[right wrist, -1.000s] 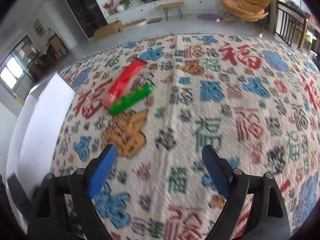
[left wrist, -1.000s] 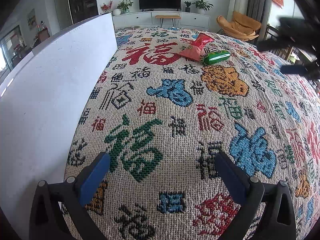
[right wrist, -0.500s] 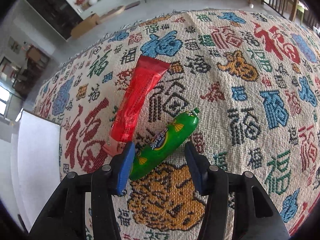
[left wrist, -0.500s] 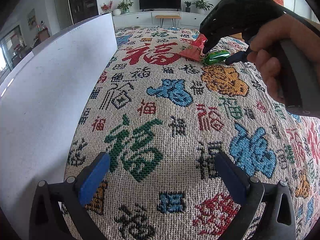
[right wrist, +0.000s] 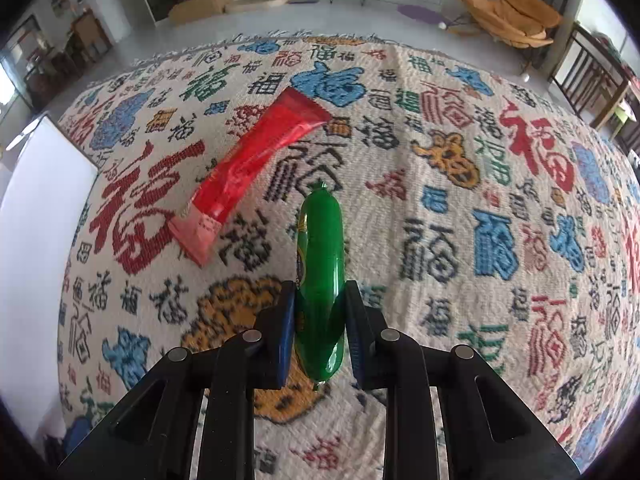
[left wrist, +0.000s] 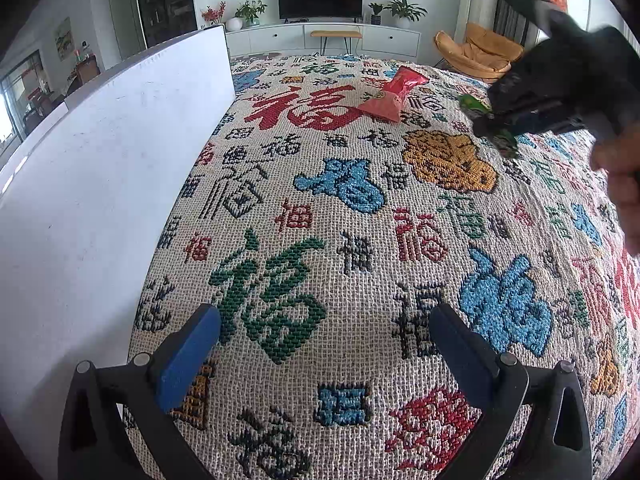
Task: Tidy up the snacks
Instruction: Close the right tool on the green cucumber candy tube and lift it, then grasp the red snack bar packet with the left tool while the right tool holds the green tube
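My right gripper [right wrist: 320, 300] is shut on a green sausage snack [right wrist: 320, 264] and holds it above the patterned cloth; the sausage points away along the fingers. In the left wrist view the right gripper [left wrist: 496, 124] is a dark blur at the far right with the green snack [left wrist: 476, 106] in it. A long red snack packet [right wrist: 252, 164] lies on the cloth just left of the sausage, and shows in the left wrist view [left wrist: 394, 94] at the far middle. My left gripper [left wrist: 324, 344] is open and empty, low over the near cloth.
A white box wall [left wrist: 100, 168] runs along the left side of the cloth [left wrist: 360, 240]; its corner shows in the right wrist view [right wrist: 40, 200]. The cloth's fringed far edge [right wrist: 260, 38] meets the floor. An orange chair [right wrist: 516, 12] stands beyond.
My right gripper reached the green sausage, closed on it and lifted it off the cloth, turning it in line with the fingers. The left gripper has not moved.
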